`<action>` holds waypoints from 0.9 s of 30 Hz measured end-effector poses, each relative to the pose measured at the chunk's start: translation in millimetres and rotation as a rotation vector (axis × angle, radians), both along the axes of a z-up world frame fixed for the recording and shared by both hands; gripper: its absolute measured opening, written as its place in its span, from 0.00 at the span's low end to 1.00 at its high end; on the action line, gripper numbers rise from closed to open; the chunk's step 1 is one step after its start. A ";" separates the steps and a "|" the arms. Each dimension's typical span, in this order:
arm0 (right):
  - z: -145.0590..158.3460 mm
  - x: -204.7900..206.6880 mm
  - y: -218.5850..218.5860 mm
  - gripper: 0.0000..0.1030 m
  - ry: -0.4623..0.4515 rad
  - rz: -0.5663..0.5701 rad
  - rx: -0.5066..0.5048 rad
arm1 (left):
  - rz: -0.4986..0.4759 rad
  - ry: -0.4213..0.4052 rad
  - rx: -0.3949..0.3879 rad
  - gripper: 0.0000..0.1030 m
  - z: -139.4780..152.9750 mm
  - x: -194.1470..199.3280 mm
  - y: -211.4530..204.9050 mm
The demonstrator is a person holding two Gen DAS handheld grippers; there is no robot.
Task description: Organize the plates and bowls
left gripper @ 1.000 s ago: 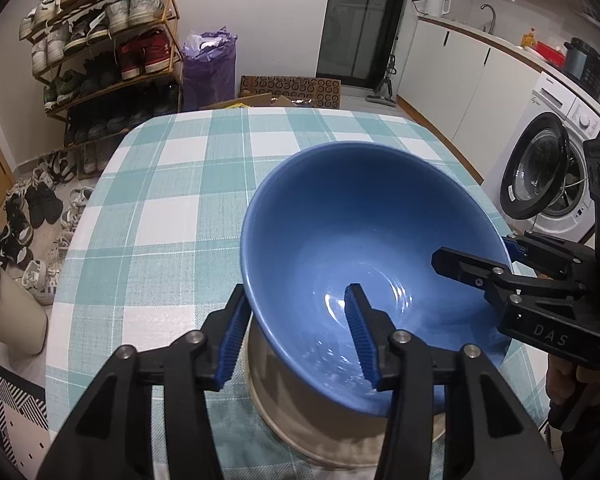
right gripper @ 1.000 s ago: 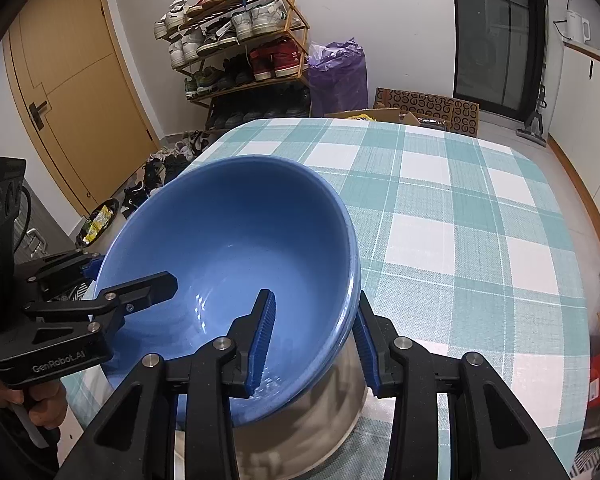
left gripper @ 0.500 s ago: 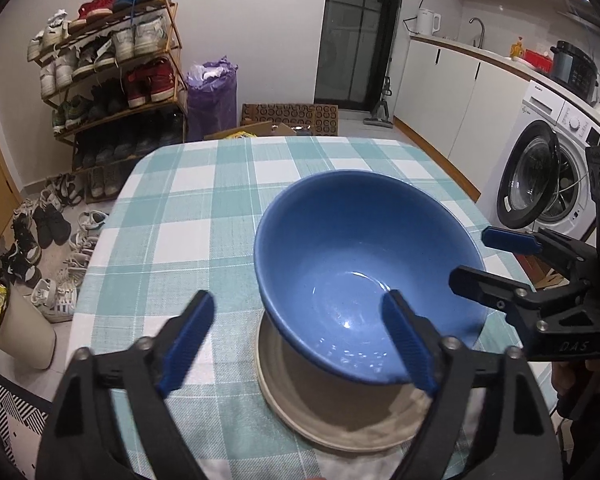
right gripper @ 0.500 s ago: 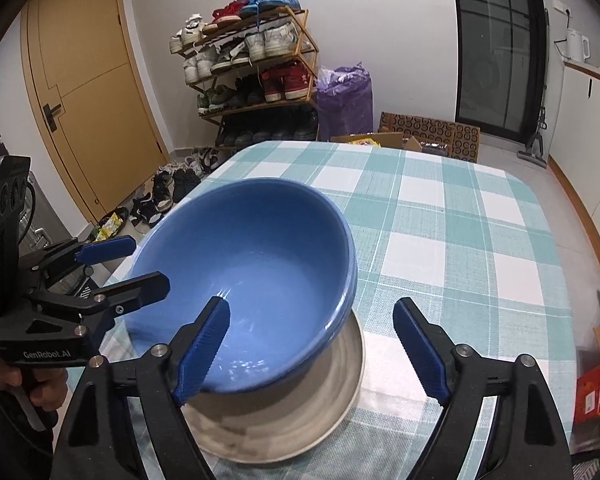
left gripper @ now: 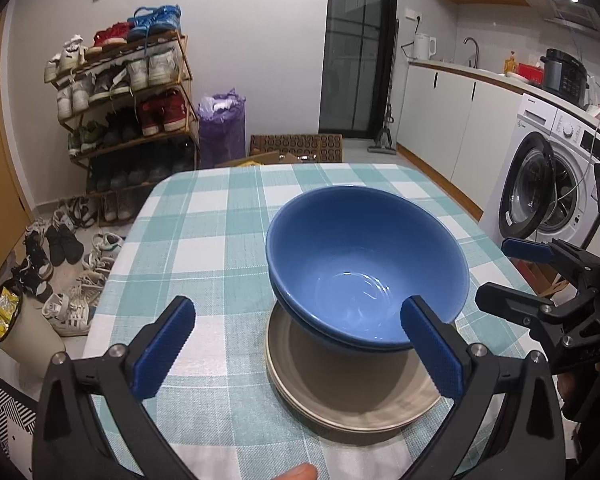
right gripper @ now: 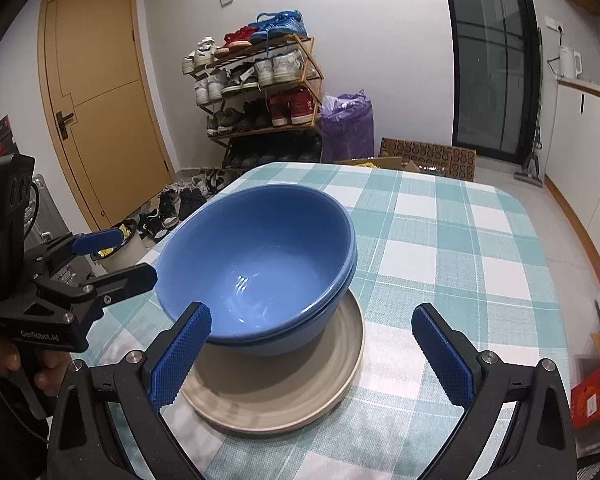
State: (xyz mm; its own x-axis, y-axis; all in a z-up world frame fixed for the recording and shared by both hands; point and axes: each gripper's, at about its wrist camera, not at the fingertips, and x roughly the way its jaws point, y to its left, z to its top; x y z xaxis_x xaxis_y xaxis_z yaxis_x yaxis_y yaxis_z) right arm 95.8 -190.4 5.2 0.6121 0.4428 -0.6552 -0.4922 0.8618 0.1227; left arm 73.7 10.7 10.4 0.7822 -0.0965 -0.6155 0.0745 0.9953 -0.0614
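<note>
Fingers [left gripper: 164, 344] of my left gripper [left gripper: 300, 344], jaws just opening, stand wide and empty before the blue bowls [left gripper: 364, 268] stacked on beige plates [left gripper: 352, 392], while my right gripper [right gripper: 312, 352] likewise gapes empty beside them.

Black gripper [left gripper: 296, 344] frames, blue ribbed pads [right gripper: 180, 356] (silver screws)

Legible markings: one confirmed.
We read "GenRobot.AI" in white on the black body of the left gripper [right gripper: 114, 256], seen from the right wrist view. Lettering on the washing machine [left gripper: 556, 176] and on the right gripper [left gripper: 516, 272] body is too small or blurred for us to read.
</note>
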 end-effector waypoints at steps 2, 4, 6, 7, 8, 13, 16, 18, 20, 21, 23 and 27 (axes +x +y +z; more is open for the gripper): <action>0.1 -5.7 -1.1 0.99 -0.011 0.001 0.005 | 0.002 -0.011 0.000 1.00 0.0 -5.3 0.5; -0.3 -11.0 -2.0 0.99 -0.022 0.001 0.006 | 0.006 -0.022 0.004 1.00 -0.2 -10.7 0.8; -0.8 -17.4 -3.1 0.99 -0.035 0.002 0.005 | 0.011 -0.035 0.012 1.00 -0.9 -17.1 1.0; -0.8 -20.2 -3.8 0.99 -0.040 0.002 0.006 | 0.013 -0.040 0.014 1.00 -0.8 -19.2 0.9; -1.1 -23.8 -4.9 0.99 -0.048 0.001 0.008 | 0.014 -0.046 0.015 1.00 -0.7 -22.6 1.1; -4.0 -38.9 -9.5 0.99 -0.057 -0.002 0.025 | 0.018 -0.086 0.035 1.00 -3.3 -38.6 0.8; -5.8 -50.2 -12.3 0.99 -0.061 -0.002 0.039 | 0.023 -0.102 0.041 1.00 -6.5 -48.1 0.4; -7.3 -56.1 -14.5 0.99 -0.067 -0.005 0.048 | 0.023 -0.106 0.042 1.00 -9.3 -53.0 0.1; -9.1 -62.9 -16.3 0.99 -0.077 -0.008 0.051 | 0.026 -0.111 0.047 1.00 -12.4 -58.2 -0.8; -10.2 -66.1 -16.8 0.99 -0.086 -0.011 0.047 | 0.027 -0.115 0.050 1.00 -13.8 -60.4 -1.4; -13.3 -72.9 -18.0 0.99 -0.098 -0.011 0.038 | 0.027 -0.121 0.057 1.00 -17.1 -64.8 -3.3; -17.4 -84.7 -20.1 0.99 -0.135 -0.021 0.019 | 0.022 -0.125 0.062 1.00 -25.1 -73.3 -7.2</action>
State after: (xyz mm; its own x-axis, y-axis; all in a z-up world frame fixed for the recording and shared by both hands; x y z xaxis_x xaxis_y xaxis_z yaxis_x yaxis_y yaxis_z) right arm 11.0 -210.5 -12.1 0.7035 0.4405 -0.5577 -0.4872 0.8702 0.0728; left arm 0.4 3.5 -14.7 0.8547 -0.0435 -0.5173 0.0560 0.9984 0.0087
